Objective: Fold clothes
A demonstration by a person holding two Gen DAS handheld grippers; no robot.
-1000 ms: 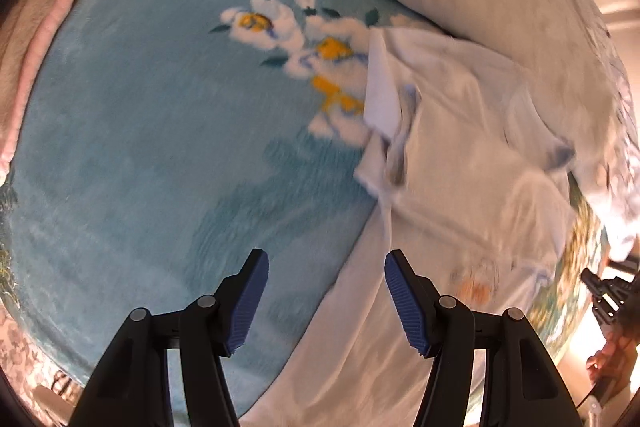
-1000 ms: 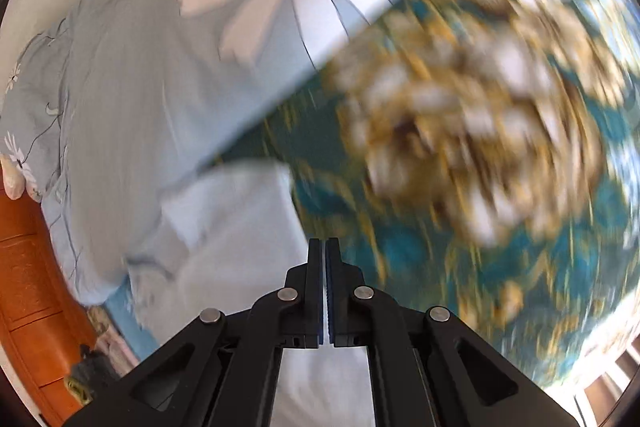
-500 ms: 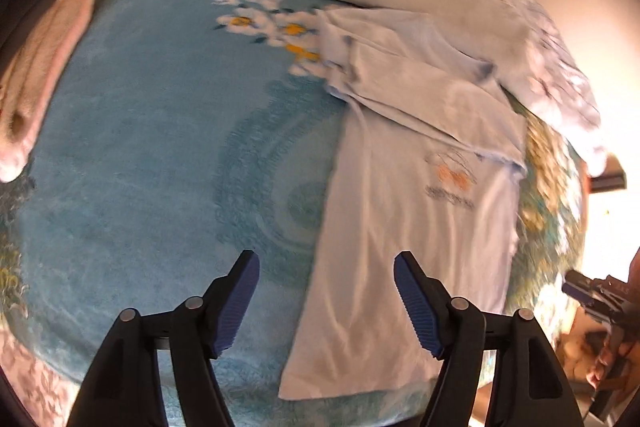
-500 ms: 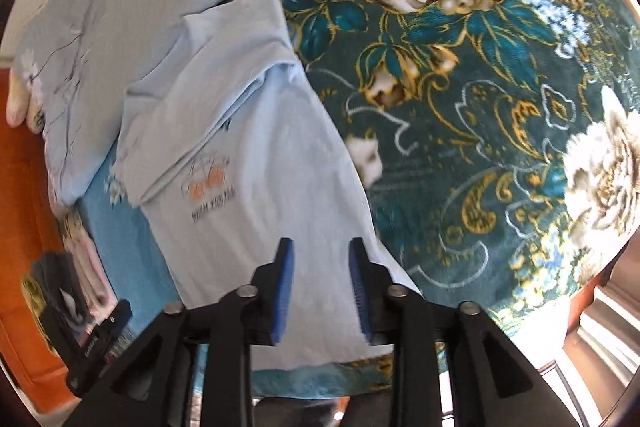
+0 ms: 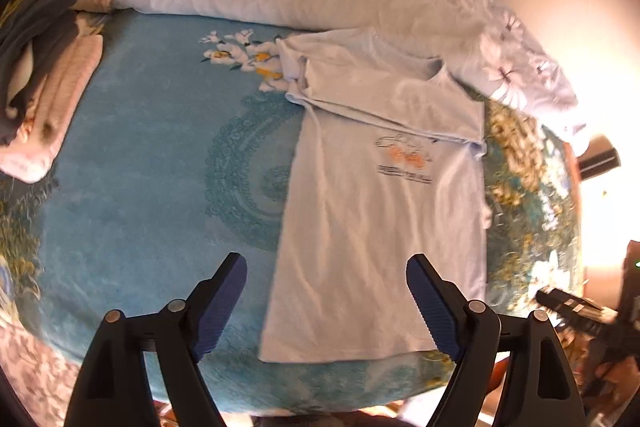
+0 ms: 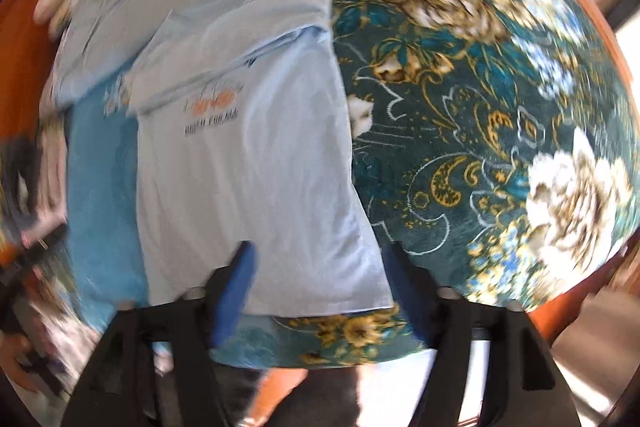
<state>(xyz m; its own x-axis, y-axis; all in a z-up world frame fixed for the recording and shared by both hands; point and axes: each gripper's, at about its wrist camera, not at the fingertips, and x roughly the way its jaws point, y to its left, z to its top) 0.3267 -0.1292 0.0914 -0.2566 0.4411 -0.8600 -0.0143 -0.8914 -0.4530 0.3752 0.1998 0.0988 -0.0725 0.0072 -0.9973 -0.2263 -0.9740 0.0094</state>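
Since 1 s ago both grippers are seen lifted back from the t-shirt [image 5: 380, 219], now laid flat on the blanket [image 5: 152, 155] w/ sleeves folded in. L gripper [image 5: 326, 307] and R gripper [image 6: 320, 291] are opening, nothing held between jaws. Folded pink pile [image 5: 52, 107] is shown clearly only by L view; dark floral pattern [image 6: 480, 131] mostly by R view.

Left black two-finger gripper with blue ribbed pads [image 5: 326, 301]: jaws opening, wide apart, nothing between them. Right black gripper with blue pads [image 6: 320, 291]: jaws opening, empty, blurred.
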